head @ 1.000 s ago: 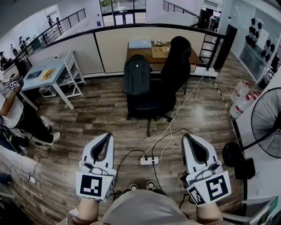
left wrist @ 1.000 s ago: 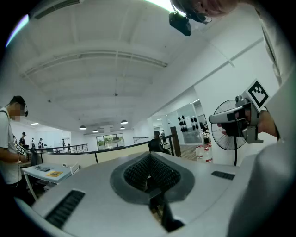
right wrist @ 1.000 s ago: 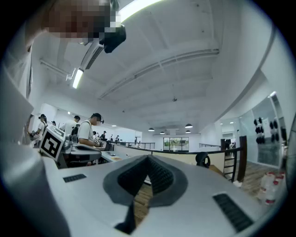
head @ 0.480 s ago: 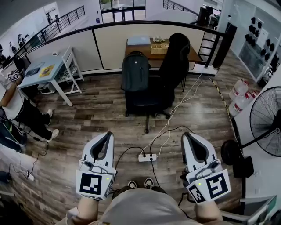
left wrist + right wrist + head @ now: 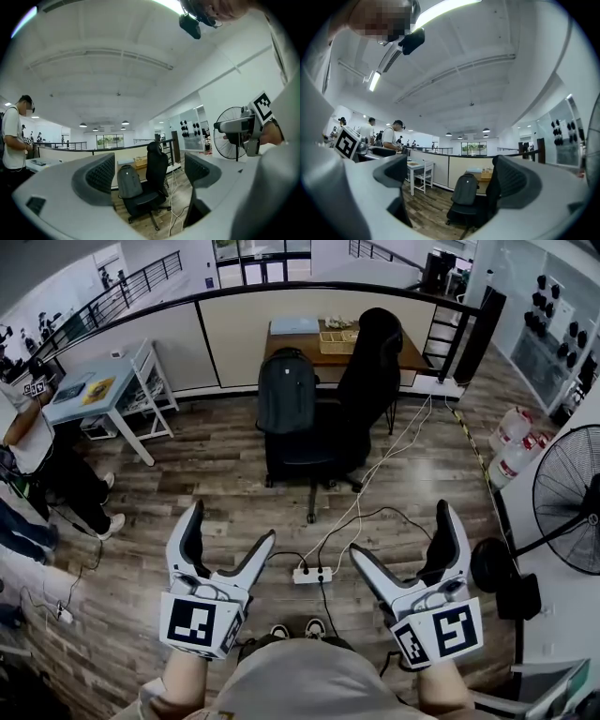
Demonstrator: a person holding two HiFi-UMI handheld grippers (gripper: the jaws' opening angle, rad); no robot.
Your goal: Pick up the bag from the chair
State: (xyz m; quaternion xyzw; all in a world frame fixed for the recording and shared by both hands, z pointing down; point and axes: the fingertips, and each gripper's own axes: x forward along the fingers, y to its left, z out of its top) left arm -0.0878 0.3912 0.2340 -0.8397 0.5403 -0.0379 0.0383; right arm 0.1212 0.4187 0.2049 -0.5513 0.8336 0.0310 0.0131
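A dark grey backpack [image 5: 287, 392] stands upright on the seat of a black office chair [image 5: 352, 399], leaning on its left side; it also shows as the backpack [image 5: 128, 182] and the backpack [image 5: 466, 189]. My left gripper [image 5: 227, 531] hangs low at the left, jaws spread wide, empty. My right gripper [image 5: 401, 532] hangs low at the right, also open and empty. Both are well short of the chair, over the wooden floor.
A white power strip [image 5: 311, 576] with cables lies on the floor between me and the chair. A wooden desk [image 5: 328, 341] stands behind the chair, a pale table [image 5: 98, 395] and people to the left, a standing fan [image 5: 567, 512] at the right.
Both grippers went from shut to wide open. The view has moved slightly nearer the chair.
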